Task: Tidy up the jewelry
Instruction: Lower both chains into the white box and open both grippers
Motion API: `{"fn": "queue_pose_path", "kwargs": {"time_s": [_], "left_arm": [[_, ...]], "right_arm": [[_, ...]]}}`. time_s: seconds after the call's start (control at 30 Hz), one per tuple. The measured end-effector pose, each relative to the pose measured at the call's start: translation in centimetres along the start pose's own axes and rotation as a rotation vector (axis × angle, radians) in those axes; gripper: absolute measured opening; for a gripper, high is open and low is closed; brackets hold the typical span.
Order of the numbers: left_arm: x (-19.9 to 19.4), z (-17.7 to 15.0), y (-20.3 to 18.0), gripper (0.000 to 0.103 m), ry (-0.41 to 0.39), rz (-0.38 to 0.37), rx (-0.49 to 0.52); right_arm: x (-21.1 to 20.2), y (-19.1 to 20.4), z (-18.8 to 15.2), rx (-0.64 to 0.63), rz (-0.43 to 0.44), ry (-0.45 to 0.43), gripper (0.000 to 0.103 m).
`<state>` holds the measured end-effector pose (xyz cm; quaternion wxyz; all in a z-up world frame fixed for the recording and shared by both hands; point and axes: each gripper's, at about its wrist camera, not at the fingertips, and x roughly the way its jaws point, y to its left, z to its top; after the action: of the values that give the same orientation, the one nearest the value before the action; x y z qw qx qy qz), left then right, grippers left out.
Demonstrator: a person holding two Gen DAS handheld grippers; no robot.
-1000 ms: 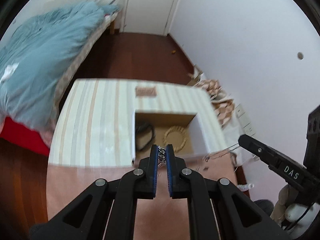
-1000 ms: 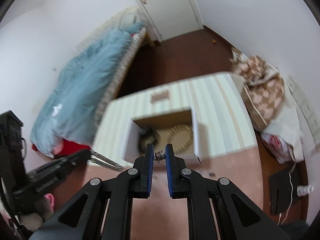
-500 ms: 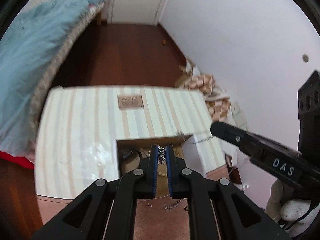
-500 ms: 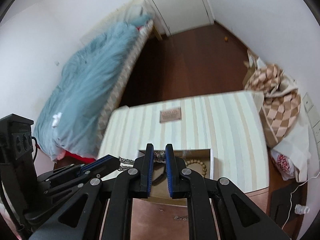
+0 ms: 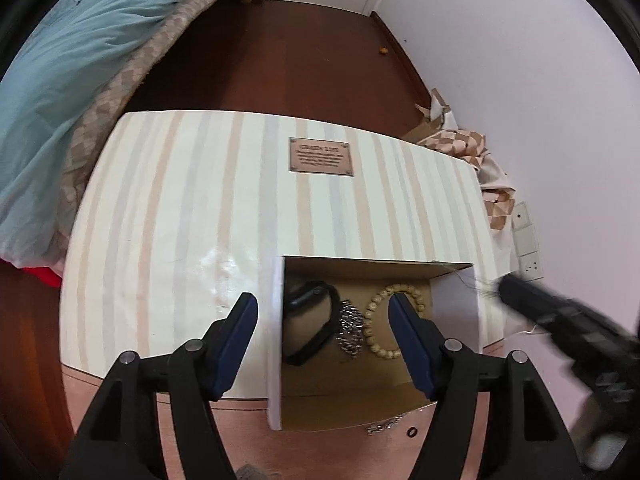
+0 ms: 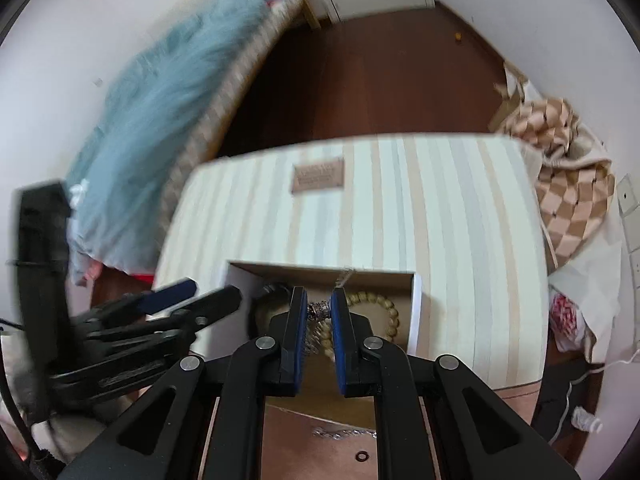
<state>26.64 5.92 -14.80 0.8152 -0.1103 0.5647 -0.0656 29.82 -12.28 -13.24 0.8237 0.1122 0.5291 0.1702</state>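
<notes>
On the counter [image 5: 248, 432], a broad striped box [image 5: 180, 208], with a small open cardboard tray [image 5: 276, 340] set against its near edge. Above the tray, the left gripper [image 5: 320, 300]: spread wide, jaws just opened, nothing pressed between them. Beside it, the right gripper [image 6: 319, 294]: pinched narrow on a small silver clasp [image 6: 319, 311].

Inside the tray: a black band [image 5: 308, 294], a beaded bracelet [image 5: 370, 320], and between them a heaped silver chain [image 5: 351, 332], touching both.

Probably one necklace, clasp end not yet released. Risk if lifted or swung aside now: drags the heap back out, or hooks it on the beads or band. Risk if released too high: drops the clasp over the tray wall, among the loose chain [image 5: 384, 426] and ring [image 5: 411, 432] on the counter.
</notes>
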Motion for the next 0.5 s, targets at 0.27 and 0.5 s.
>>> {"fn": "queue_pose_path", "kwargs": {"time_s": [0.27, 0.5], "left_arm": [[-0.4, -0.2, 0.5, 0.096, -0.028, 0.080, -0.001], [-0.7, -0.7, 1.0, 0.099, -0.048, 0.138, 0.003]], "right_arm": [[-6.2, 3.0, 3.3, -0.038, 0.035, -0.146, 0.012], [-5.6, 4.2, 3.2, -0.086, -0.017, -0.099, 0.012]]}}
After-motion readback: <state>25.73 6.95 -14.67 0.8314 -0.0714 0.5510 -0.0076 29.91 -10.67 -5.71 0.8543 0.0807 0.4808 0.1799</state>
